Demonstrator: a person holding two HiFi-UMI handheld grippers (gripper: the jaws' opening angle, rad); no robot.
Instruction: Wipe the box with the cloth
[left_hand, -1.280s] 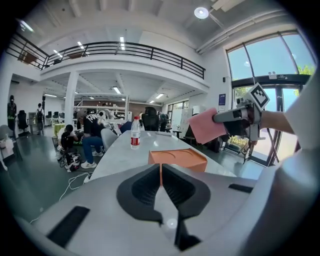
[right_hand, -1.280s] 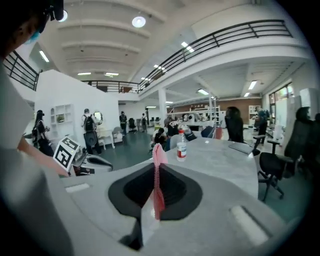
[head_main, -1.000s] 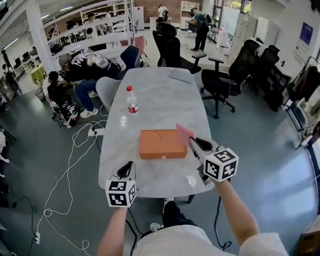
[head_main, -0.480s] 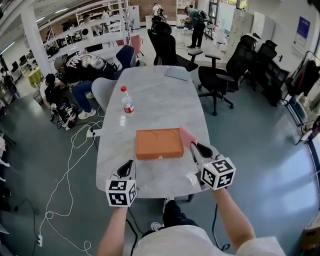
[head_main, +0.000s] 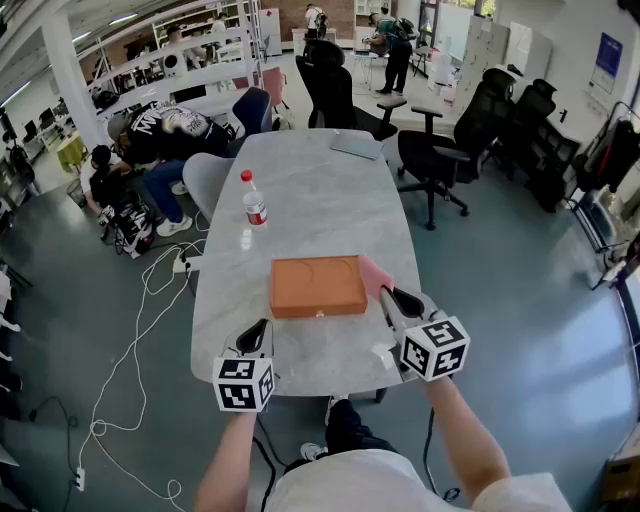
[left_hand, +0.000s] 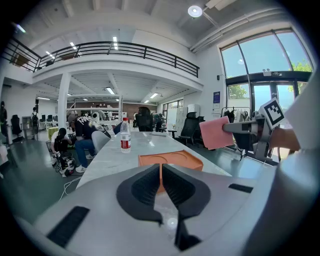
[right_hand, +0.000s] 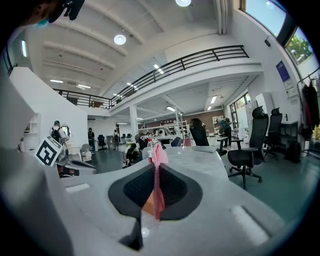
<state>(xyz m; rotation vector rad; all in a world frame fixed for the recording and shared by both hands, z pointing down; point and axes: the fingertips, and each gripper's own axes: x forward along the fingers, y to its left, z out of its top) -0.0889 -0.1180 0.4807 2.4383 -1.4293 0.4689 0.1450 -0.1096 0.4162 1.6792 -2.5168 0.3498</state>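
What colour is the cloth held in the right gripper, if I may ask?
Pink. The cloth shows best in the left gripper view.

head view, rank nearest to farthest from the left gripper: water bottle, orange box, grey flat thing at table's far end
1. orange box, just ahead, centre
2. water bottle, beyond, left side
3. grey flat thing, far end

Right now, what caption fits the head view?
Right tool holds a pink cloth near a flat orange box on a grey table.
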